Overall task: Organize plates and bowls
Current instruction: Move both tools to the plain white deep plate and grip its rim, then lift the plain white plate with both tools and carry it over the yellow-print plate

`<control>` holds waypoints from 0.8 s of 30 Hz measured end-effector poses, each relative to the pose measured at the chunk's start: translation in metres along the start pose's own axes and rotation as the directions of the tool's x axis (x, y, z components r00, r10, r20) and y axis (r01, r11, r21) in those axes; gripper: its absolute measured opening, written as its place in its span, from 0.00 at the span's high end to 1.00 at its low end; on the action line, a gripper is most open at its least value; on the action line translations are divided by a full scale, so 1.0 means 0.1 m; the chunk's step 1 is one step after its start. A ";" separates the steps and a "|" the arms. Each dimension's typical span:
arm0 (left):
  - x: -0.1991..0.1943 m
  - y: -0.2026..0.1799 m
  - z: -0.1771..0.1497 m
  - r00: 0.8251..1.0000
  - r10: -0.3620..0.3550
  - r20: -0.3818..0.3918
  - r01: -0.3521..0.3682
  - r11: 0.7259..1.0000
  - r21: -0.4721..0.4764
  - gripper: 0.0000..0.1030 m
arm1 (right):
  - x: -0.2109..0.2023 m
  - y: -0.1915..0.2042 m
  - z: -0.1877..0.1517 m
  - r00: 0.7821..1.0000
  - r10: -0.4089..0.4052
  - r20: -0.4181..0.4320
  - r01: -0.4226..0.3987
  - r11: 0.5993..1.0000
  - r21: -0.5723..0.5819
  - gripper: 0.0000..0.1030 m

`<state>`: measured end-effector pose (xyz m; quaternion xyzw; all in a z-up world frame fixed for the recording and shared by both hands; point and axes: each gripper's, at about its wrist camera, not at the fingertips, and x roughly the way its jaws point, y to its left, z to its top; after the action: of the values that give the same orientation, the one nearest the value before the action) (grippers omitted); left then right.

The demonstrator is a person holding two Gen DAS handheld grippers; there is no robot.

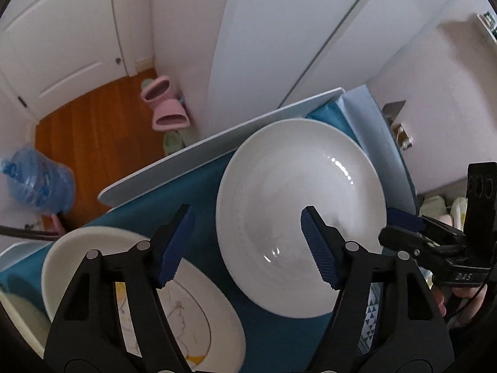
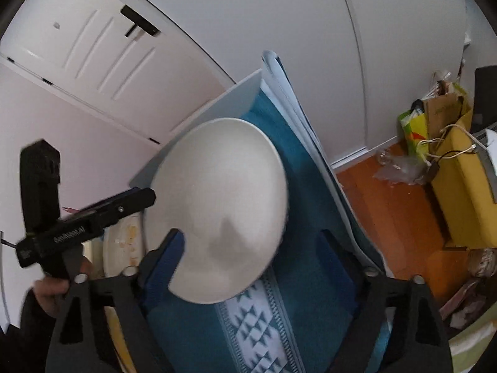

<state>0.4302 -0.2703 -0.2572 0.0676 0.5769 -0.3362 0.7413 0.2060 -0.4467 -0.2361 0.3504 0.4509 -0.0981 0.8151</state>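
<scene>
A plain white plate (image 1: 298,205) lies on a table spread with a teal cloth (image 1: 192,192). My left gripper (image 1: 247,245) hovers open over the plate's left rim, with one finger above the plate and the other above a gold-patterned white dish (image 1: 192,304) at the lower left. In the right wrist view the same white plate (image 2: 223,199) fills the middle. My right gripper (image 2: 251,261) stands open around its near edge, pads apart from it. Each gripper shows in the other's view: the right gripper (image 1: 400,228) at the plate's right rim, the left gripper (image 2: 146,197) at its left side above the patterned dish (image 2: 124,242).
The white table edge (image 1: 217,143) runs behind the plate; beyond it lies wood floor with pink slippers (image 1: 164,105) and a blue water jug (image 1: 37,180). White doors and wardrobe panels stand behind. Paper bags (image 2: 435,115) and a yellow box (image 2: 466,186) sit right of the table.
</scene>
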 end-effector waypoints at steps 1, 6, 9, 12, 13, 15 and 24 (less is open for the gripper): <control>0.03 0.01 0.00 1.000 -0.006 -0.010 0.006 1.000 0.002 0.39 | 0.01 -0.01 0.00 1.000 0.001 0.007 -0.001 1.000 0.008 0.35; 0.13 0.03 -0.03 0.999 -0.023 -0.042 0.024 1.000 0.013 0.50 | 0.06 -0.05 0.02 1.000 -0.026 0.013 0.026 0.999 0.046 0.52; 0.15 0.03 -0.04 0.998 -0.029 -0.051 0.030 0.999 0.026 0.62 | 0.08 -0.04 0.05 0.999 -0.044 0.017 0.043 0.998 0.046 0.65; 0.17 0.03 -0.06 0.999 -0.005 -0.053 0.007 0.999 0.039 0.72 | 0.11 -0.03 0.05 0.998 -0.060 0.020 0.060 0.998 0.035 0.70; 0.17 0.04 -0.07 0.999 0.000 -0.049 0.002 0.999 0.040 0.76 | 0.13 -0.04 0.05 0.997 -0.074 0.016 0.073 0.997 0.033 0.74; 0.17 0.06 -0.08 0.999 0.002 -0.050 0.000 0.999 0.040 0.81 | 0.15 -0.07 0.06 0.995 -0.095 0.011 0.095 0.994 0.045 0.82; 0.20 0.01 -0.10 0.998 0.057 -0.024 -0.055 0.996 0.063 0.83 | 0.19 -0.07 0.06 0.994 -0.107 0.002 0.107 0.994 0.023 0.87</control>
<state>0.4251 -0.2732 -0.2790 0.1113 0.5736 -0.3322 0.7404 0.2175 -0.4531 -0.2530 0.3349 0.4664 -0.1473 0.8054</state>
